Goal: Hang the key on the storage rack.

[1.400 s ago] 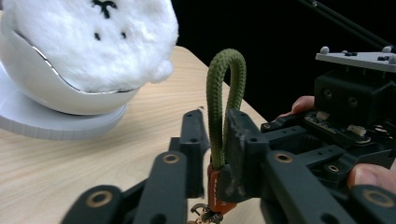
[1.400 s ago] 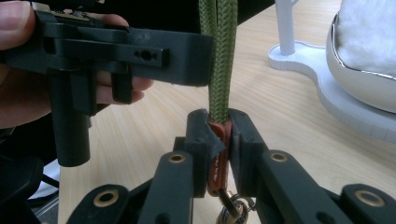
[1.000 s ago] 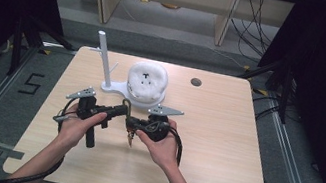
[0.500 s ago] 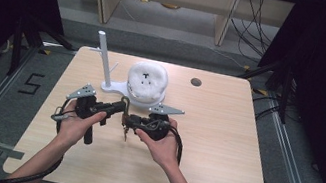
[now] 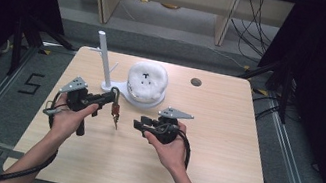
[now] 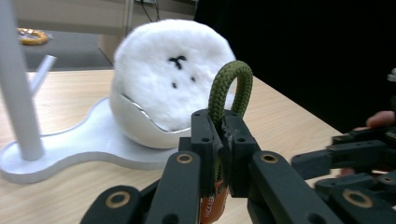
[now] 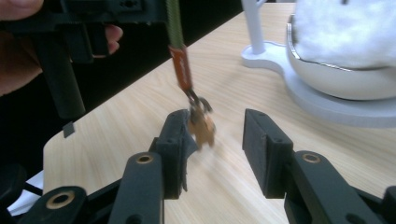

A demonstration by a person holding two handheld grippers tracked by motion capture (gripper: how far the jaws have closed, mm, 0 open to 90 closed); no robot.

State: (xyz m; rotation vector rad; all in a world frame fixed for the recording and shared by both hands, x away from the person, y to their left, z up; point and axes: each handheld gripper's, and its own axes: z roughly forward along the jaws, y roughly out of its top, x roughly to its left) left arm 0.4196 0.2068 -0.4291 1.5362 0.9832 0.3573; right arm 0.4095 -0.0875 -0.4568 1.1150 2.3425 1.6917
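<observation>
Behind the hanging keychain (image 5: 116,109), toward twelve o'clock on the tabletop (image 5: 224,133), a fluffy white ball (image 5: 147,81) is sitting in its white stand (image 5: 105,61). The left tongs (image 5: 113,94) are pinching the keychain's green cord loop (image 6: 229,88), clearest in the left gripper view. The right gripper view is showing the right tongs (image 7: 215,140) standing apart after just opening, the blurred metal end (image 7: 201,125) dangling between them.

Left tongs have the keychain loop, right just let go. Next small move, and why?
Probably carry the left tongs toward the white stand. They are shut on the green cord loop, the key hangs free, and the right tongs have just been opening, touching nothing.
</observation>
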